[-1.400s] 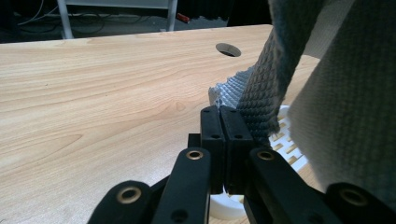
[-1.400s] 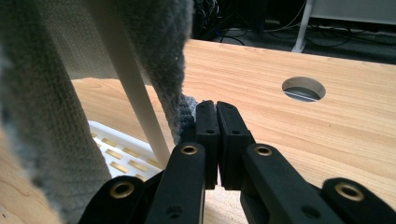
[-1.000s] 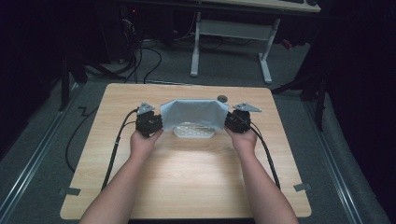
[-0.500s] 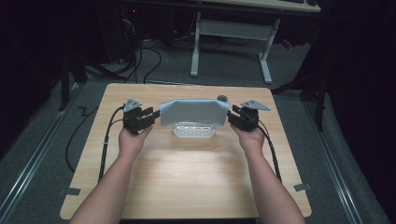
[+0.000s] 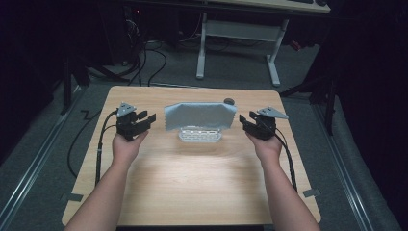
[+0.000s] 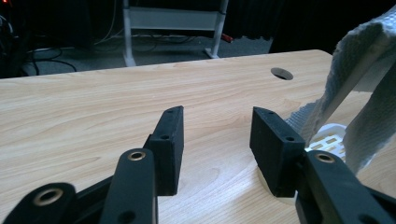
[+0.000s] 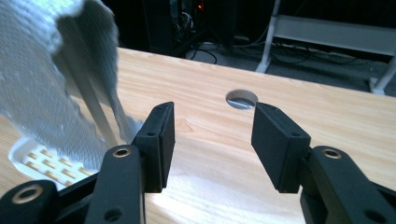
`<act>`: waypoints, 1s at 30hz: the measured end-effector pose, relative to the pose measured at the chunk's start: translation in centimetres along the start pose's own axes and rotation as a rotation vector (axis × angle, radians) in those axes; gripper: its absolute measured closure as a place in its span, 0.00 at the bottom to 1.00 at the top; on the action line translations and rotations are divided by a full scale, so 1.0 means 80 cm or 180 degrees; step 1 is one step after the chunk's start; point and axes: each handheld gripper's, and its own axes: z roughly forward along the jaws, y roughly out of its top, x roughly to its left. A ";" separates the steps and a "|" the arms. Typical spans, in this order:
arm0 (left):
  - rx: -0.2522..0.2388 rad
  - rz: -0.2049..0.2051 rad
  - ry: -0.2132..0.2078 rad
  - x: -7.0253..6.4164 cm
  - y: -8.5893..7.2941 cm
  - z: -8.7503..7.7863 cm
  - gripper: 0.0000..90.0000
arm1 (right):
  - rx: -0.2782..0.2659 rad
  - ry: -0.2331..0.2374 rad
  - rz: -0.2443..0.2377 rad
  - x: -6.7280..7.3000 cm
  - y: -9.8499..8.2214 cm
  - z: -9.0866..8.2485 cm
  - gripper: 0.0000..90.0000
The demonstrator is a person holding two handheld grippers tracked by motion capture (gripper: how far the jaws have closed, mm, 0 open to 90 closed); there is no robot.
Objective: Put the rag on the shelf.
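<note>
A grey-white cloth point(image 5: 200, 116) hangs draped over a white slotted rack point(image 5: 200, 135) at the back middle of the wooden table point(image 5: 192, 183). My left gripper point(image 5: 148, 120) is open, a short way left of the cloth, with nothing between its jaws. My right gripper point(image 5: 243, 121) is open just right of the cloth, also holding nothing. In the left gripper view the cloth point(image 6: 369, 70) and rack point(image 6: 329, 140) lie to the right of the gripper point(image 6: 217, 140). In the right gripper view the cloth point(image 7: 51, 74) and rack point(image 7: 42, 163) lie to the left of the gripper point(image 7: 212, 140).
A round cable hole point(image 5: 229, 101) sits in the tabletop behind the cloth's right end. Black cables point(image 5: 103, 144) trail from each gripper across the table. A white desk frame point(image 5: 240, 33) and floor cables stand beyond the far edge.
Both grippers have let go of the cloth's ends and drawn apart sideways. The cloth now hangs on the rack by itself.
</note>
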 end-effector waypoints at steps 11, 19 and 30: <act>0.0072 0.0021 -0.0025 -0.004 -0.025 -0.029 0.54 | 0.0009 0.0057 -0.0148 0.010 -0.011 -0.030 0.46; 0.0159 0.0096 -0.0070 -0.020 -0.055 -0.068 0.51 | -0.0074 0.0149 -0.0214 0.028 -0.032 -0.072 0.42; 0.0410 0.0166 -0.0371 -0.071 -0.113 -0.113 0.46 | 0.0035 0.0227 -0.0368 0.069 -0.090 -0.123 0.33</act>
